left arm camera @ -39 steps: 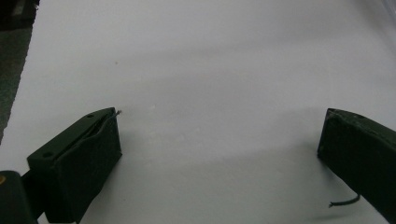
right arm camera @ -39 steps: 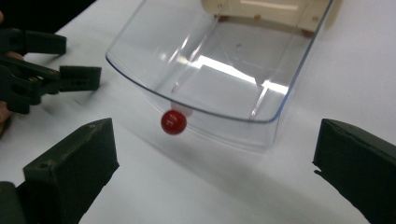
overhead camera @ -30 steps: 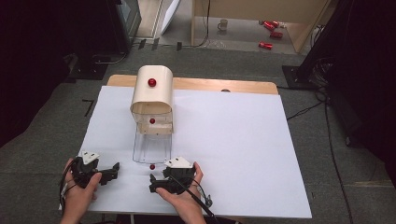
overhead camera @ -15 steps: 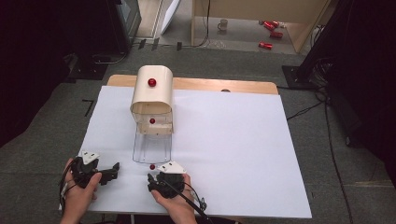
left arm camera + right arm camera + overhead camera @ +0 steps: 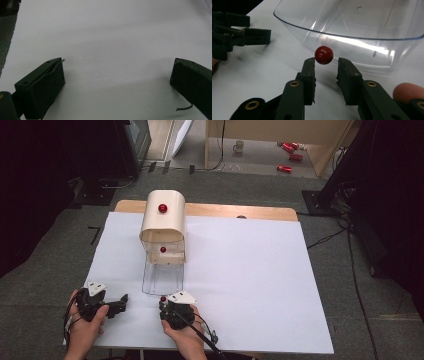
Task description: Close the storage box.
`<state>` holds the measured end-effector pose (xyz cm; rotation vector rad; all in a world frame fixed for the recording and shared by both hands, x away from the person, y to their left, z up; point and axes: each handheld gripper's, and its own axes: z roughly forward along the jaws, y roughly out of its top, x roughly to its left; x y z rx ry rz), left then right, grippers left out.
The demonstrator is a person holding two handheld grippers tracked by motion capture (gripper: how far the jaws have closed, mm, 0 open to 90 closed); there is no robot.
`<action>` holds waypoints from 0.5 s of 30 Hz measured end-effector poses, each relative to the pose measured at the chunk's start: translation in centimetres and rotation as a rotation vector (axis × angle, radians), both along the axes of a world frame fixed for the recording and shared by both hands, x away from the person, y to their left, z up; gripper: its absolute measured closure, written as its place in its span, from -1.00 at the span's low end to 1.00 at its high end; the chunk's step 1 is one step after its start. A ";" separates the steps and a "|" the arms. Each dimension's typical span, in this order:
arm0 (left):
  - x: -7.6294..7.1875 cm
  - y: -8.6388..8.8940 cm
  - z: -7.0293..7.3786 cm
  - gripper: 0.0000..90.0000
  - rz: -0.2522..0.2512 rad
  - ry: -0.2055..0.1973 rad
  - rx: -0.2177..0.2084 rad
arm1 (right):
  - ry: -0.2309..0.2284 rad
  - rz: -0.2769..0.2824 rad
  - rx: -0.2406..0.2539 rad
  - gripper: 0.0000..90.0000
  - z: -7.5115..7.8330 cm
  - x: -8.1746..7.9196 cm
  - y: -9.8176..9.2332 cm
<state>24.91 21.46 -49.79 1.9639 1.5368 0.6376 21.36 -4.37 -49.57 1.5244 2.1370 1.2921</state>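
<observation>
A beige domed cabinet [image 5: 162, 220] with a red knob [image 5: 162, 208] stands on the white sheet [image 5: 250, 270]. A clear plastic drawer [image 5: 162, 277] [image 5: 352, 27] is pulled out toward me. A small red ball knob [image 5: 162, 298] [image 5: 323, 54] sits at the drawer's near end. My right gripper [image 5: 163, 304] [image 5: 325, 62] reaches up to it. Its jaws have just been closing and stand narrow, with the ball at their tips; it touches the left jaw, while a slim gap remains on the right. My left gripper [image 5: 122, 299] [image 5: 118, 61] rests open on the sheet with nothing between its jaws.
A second drawer with a red knob [image 5: 163, 249] sits shut in the cabinet above the clear one. The left gripper's fingers [image 5: 249, 37] lie on the sheet to the left of the drawer. Cables, cans and a mug lie on the floor beyond the table.
My right gripper has shifted a little left up to the red ball and its jaws have narrowed around it. The left gripper has kept still.
</observation>
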 end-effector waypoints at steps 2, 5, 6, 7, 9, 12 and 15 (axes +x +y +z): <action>0.0 0.0 0.0 -1.00 0.000 0.000 0.000 | -0.002 0.003 0.002 0.57 0.0 0.1 0.0; 0.0 0.0 0.0 -1.00 0.000 0.000 0.000 | -0.006 0.003 -0.001 0.64 -0.1 0.1 0.3; 0.0 0.0 0.0 -1.00 0.000 0.000 0.000 | -0.005 0.003 -0.001 0.66 0.0 0.2 0.4; 0.0 0.0 0.0 -1.00 0.000 0.000 0.000 | -0.006 0.002 -0.003 0.67 0.0 0.2 0.5; 0.0 0.0 0.0 -1.00 0.000 0.000 0.000 | -0.008 0.002 -0.001 0.68 -0.1 0.2 0.5; 0.0 0.0 0.0 -1.00 0.000 0.000 0.000 | -0.007 0.002 -0.001 0.68 0.0 0.2 0.5; 0.0 0.0 0.0 -1.00 0.001 -0.001 -0.001 | -0.013 -0.003 -0.004 0.69 0.2 0.2 0.4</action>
